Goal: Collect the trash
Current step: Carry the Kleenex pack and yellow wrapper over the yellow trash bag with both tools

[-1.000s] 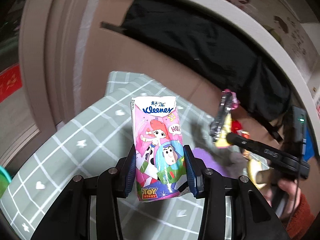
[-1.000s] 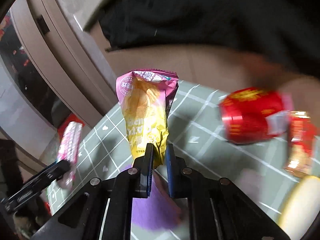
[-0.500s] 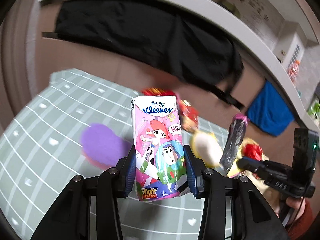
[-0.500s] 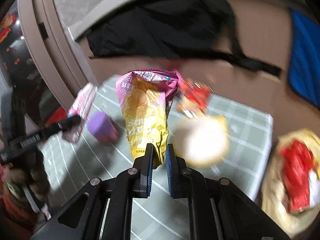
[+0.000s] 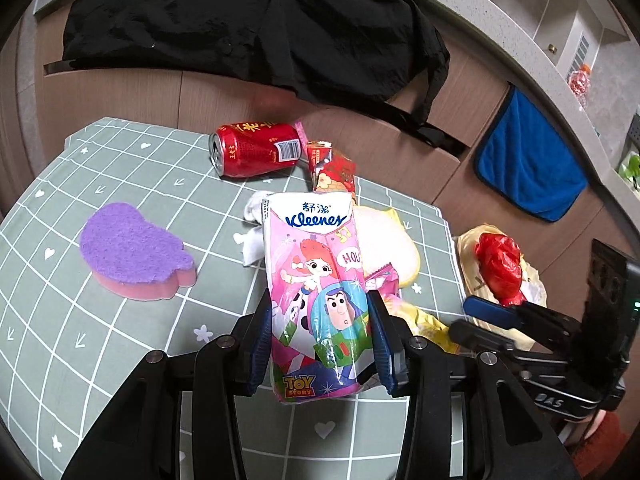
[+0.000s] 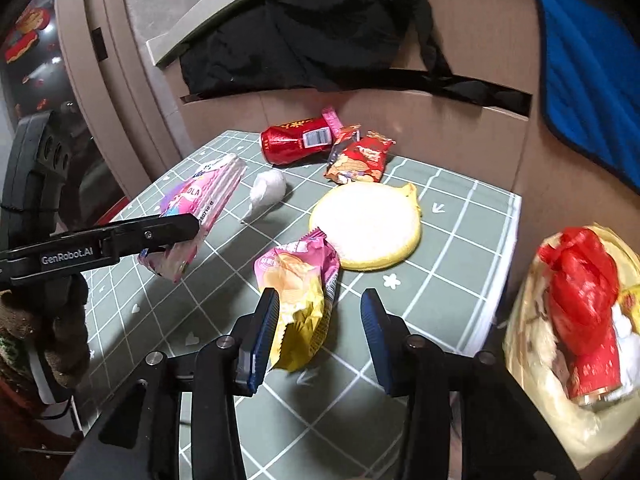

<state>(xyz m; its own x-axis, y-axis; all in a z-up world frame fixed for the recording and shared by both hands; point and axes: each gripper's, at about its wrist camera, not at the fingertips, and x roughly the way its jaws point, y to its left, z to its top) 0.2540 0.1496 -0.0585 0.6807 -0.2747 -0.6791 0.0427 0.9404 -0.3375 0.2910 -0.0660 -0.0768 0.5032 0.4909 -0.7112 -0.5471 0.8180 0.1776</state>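
My left gripper [image 5: 320, 344] is shut on a pink Kleenex tissue pack [image 5: 316, 280], held upright above the green checked tablecloth [image 5: 120, 340]. The right wrist view shows that pack [image 6: 200, 204] from the side. My right gripper [image 6: 320, 332] has its jaws opening. A pink and yellow chip bag [image 6: 296, 292] stands between them, leaning on the left pad and clear of the right pad. A beige trash bag [image 6: 524, 344] gapes just past the table's right edge, with a red plastic bag [image 6: 580, 284] inside.
On the cloth lie a red can [image 5: 256, 152], a red snack wrapper [image 5: 332, 168], a crumpled white tissue [image 6: 268, 188], a round yellow sponge [image 6: 368, 224] and a purple sponge [image 5: 132, 248]. A black garment [image 5: 240, 28] and a blue cloth [image 5: 528, 168] hang behind.
Both grippers swung right across the table toward the trash bag. The right gripper went from shut on the chip bag to wide apart, and the bag sagged down. The left still holds the pack.
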